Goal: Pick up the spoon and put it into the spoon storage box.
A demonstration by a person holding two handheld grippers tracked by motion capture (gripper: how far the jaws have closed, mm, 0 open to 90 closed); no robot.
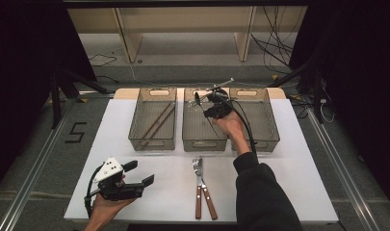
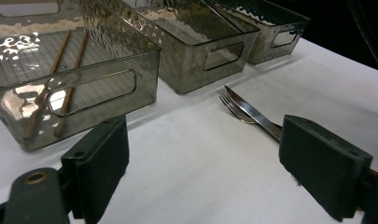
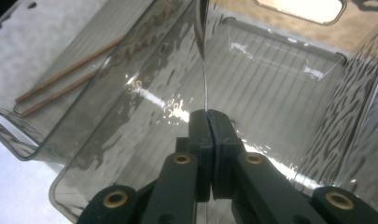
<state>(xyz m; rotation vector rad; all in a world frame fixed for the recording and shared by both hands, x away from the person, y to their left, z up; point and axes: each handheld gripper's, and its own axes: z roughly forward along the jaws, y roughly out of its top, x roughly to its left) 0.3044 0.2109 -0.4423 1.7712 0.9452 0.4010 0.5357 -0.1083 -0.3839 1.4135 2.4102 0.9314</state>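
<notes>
Your right gripper (image 3: 209, 122) pinches a thin, shiny metal utensil (image 3: 203, 56) over the middle smoky transparent plastic bin (image 3: 280, 79), whose walls are rippled and floor ribbed. Your left gripper (image 1: 135, 174) rests released on the white table (image 1: 279, 183), near a wooden-handled fork and knife (image 1: 202, 185); brown wooden chopsticks (image 1: 156, 121) lie in the left bin (image 1: 152, 143).

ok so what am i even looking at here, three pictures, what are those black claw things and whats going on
A person sits at a white table holding a hand-held two-jaw gripper in each hand. One picture looks down from above; the other two come from cameras riding on each gripper. The left gripper rests open near the table's front edge. The right gripper is shut on a thin metal utensil, probably a spoon, over the middle bin of three smoky clear bins. The left bin holds wooden chopsticks. A fork and knife with wooden handles lie on the table.
</notes>
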